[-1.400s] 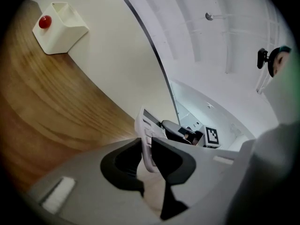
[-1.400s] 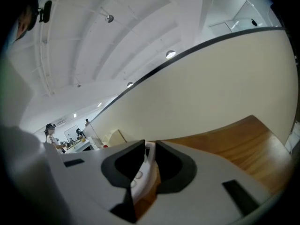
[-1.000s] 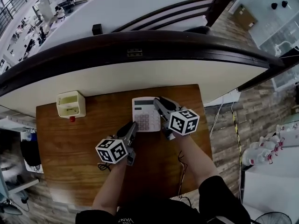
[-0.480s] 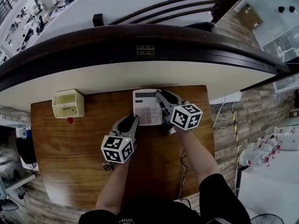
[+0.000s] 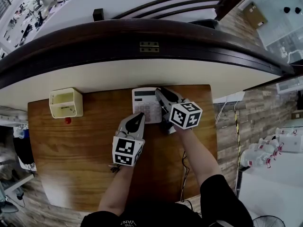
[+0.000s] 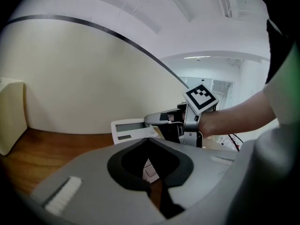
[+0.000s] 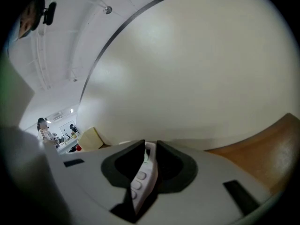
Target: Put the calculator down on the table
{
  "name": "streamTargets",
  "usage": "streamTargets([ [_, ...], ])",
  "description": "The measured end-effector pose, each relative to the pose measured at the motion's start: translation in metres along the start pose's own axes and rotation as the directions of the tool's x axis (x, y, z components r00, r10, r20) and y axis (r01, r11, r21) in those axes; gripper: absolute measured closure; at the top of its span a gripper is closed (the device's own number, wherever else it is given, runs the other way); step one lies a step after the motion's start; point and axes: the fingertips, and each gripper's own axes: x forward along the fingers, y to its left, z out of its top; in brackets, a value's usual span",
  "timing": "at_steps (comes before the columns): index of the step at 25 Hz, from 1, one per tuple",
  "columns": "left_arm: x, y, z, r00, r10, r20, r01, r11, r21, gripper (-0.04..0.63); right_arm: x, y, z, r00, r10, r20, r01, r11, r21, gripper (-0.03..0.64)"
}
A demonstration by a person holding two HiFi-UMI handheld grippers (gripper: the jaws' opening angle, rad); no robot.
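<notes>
A white calculator with a grey display is at the back of the wooden table. My right gripper is shut on its right edge; in the right gripper view the calculator shows edge-on between the jaws of that gripper. Whether it rests on the wood or hangs just above it I cannot tell. My left gripper sits just in front of the calculator, shut and empty. From the left gripper view the calculator lies ahead, with the right gripper on it.
A cream open box stands at the table's back left, with a small red object in front of it. A curved white wall borders the table's back edge. Thin cables lie near my right forearm. The table's right edge is close.
My left gripper has shifted right and slightly forward, closer to the calculator. The right gripper and the calculator have barely moved.
</notes>
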Motion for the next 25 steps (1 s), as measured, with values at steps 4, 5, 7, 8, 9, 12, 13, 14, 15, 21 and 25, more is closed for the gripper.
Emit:
streamTargets([
  [4, -0.001, 0.006, 0.0, 1.0, 0.018, 0.007, -0.018, 1.0, 0.009, 0.586, 0.003, -0.003, -0.003, 0.999, -0.023, -0.026, 0.022, 0.999, -0.042, 0.563],
  [5, -0.001, 0.007, -0.001, 1.0, 0.019, 0.008, -0.019, 1.0, 0.01, 0.586, 0.004, -0.003, -0.003, 0.999, -0.027, -0.031, 0.025, 0.998, -0.051, 0.563],
  [7, -0.001, 0.007, -0.002, 1.0, 0.019, 0.005, -0.019, 1.0, 0.011, 0.586, 0.004, -0.004, -0.004, 0.999, -0.033, -0.036, 0.03, 0.998, -0.063, 0.562],
  [8, -0.001, 0.007, -0.003, 1.0, 0.019, 0.002, -0.02, 1.0, 0.01, 0.586, 0.005, -0.004, -0.003, 0.999, -0.037, -0.037, 0.034, 0.997, -0.068, 0.563],
  [9, -0.001, 0.007, -0.003, 1.0, 0.02, -0.002, -0.02, 1.0, 0.011, 0.586, 0.005, -0.004, -0.003, 0.998, -0.042, -0.038, 0.039, 0.997, -0.071, 0.561],
  [12, -0.001, 0.007, -0.005, 1.0, 0.016, -0.014, -0.016, 1.0, 0.018, 0.586, 0.004, -0.006, -0.002, 0.998, -0.062, -0.034, 0.059, 0.996, -0.073, 0.549],
  [13, -0.001, 0.007, -0.006, 1.0, 0.013, -0.02, -0.013, 1.0, 0.02, 0.586, 0.003, -0.008, -0.002, 0.997, -0.071, -0.031, 0.069, 0.995, -0.068, 0.546],
  [14, -0.001, 0.006, -0.007, 1.0, 0.012, -0.025, -0.011, 1.0, 0.02, 0.586, 0.002, -0.01, -0.002, 0.996, -0.083, -0.028, 0.081, 0.995, -0.063, 0.541],
  [15, -0.002, 0.007, -0.008, 1.0, 0.012, -0.028, -0.012, 1.0, 0.02, 0.586, 0.0, -0.012, -0.002, 0.995, -0.093, -0.024, 0.092, 0.994, -0.056, 0.541],
  [21, -0.011, 0.004, -0.003, 1.0, 0.013, -0.029, -0.012, 0.999, 0.031, 0.586, -0.02, -0.01, 0.0, 0.993, -0.116, -0.007, 0.116, 0.992, -0.044, 0.541],
  [25, -0.018, -0.005, 0.002, 1.0, -0.009, -0.025, 0.01, 0.999, 0.032, 0.586, -0.041, 0.002, 0.001, 0.993, -0.118, 0.007, 0.118, 0.991, -0.068, 0.543],
])
